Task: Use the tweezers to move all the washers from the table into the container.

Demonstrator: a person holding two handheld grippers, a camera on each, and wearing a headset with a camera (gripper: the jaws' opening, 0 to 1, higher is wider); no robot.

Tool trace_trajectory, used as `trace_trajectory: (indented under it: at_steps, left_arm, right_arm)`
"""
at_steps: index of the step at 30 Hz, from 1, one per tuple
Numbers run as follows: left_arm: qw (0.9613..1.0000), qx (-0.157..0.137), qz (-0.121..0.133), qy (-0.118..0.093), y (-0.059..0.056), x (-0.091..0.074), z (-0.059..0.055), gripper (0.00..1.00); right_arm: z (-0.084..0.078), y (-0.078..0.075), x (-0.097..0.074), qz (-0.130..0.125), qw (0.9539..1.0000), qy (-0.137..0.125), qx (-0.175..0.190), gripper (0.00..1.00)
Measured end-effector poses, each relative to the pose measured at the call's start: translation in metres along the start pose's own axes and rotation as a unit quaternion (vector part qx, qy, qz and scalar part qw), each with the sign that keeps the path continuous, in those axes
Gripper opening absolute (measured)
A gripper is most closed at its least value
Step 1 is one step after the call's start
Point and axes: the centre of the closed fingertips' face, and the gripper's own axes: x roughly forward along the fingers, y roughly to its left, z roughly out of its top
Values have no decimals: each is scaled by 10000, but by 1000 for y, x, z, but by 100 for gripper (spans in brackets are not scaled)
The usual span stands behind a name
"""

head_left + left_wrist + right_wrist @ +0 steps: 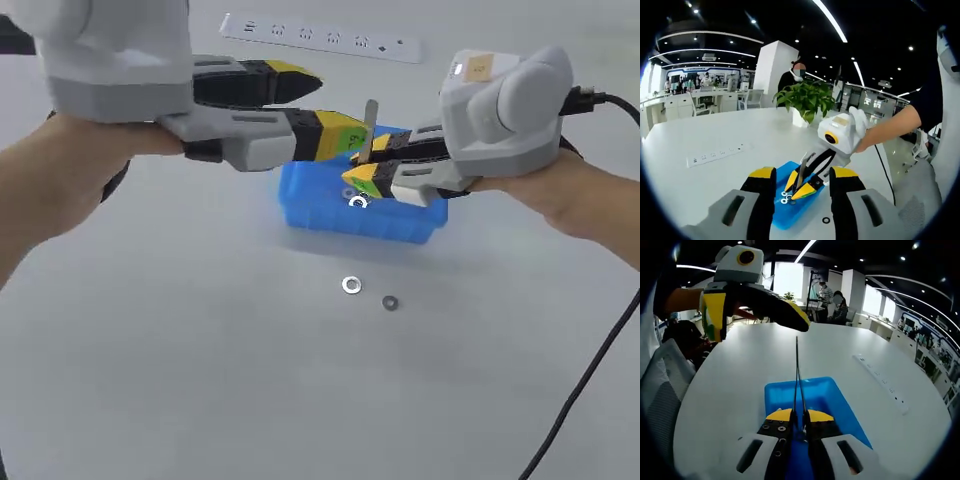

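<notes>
Holding the upper left of the head view: my left gripper (333, 108), grey body, black jaws tipped yellow. The jaws are parted with nothing between them. A greenish mark on the lower tip is too blurred to read.

Top centre: white power strip (320, 38), markings too small to read.

Centre: blue container (325, 225) on the grey table (150, 380). The binned washers (355, 198) lie inside it, just under my right jaw tips.

Below the container, on the table: bright washer (351, 286) and, just to its right, dark washer (390, 302). They are near each other but apart, and well clear of both pairs of jaws.

Right of centre: tweezers (371, 118), with the grey end standing up above my right gripper (368, 165). Its jaws are clamped on the tweezers. The lower end of the tweezers is hidden behind the jaws. A tan sticker on the housing is unreadable. A black cable (590, 380) runs down the right edge.

Left gripper view:
- My left gripper (802, 174) rises from the bottom, jaws spread.
- Framed in the gap between them are the container (790, 212), the binned washers (785, 198) and the tweezers (802, 167), slanting down towards those washers.
- The right gripper (810, 182) enters from the right.
- A loose washer (826, 220) lies on the table beside the container.
- I cannot tell whether the tweezers grip a washer.

Right gripper view:
- The left gripper (790, 315) is at upper left.
- My right gripper (799, 416) is pinched on the tweezers (796, 370), which run up the middle of the frame over the container (822, 395).
- The power strip (885, 382) lies at right.
</notes>
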Motion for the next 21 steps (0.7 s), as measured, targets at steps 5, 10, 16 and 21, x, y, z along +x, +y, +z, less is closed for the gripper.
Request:
trace_trajectory:
  at_steps: [5, 10, 16, 21]
  left_arm:
    - [9996, 236, -57, 147, 0, 18, -4, 31]
    - [9991, 278, -215, 257, 8, 28, -7, 30]
    - [9983, 406, -340, 225, 7, 27, -4, 16]
    - [9970, 486, -509, 309, 1, 26, -6, 14]
  right_arm:
    - [2, 4, 0, 72, 10000, -8, -26, 10]
    - [5, 5, -1, 132, 9999, -41, -62, 10]
    - [9, 5, -2, 194, 9997, -91, -117, 10]
    - [8, 4, -1, 221, 9997, -108, -82, 10]
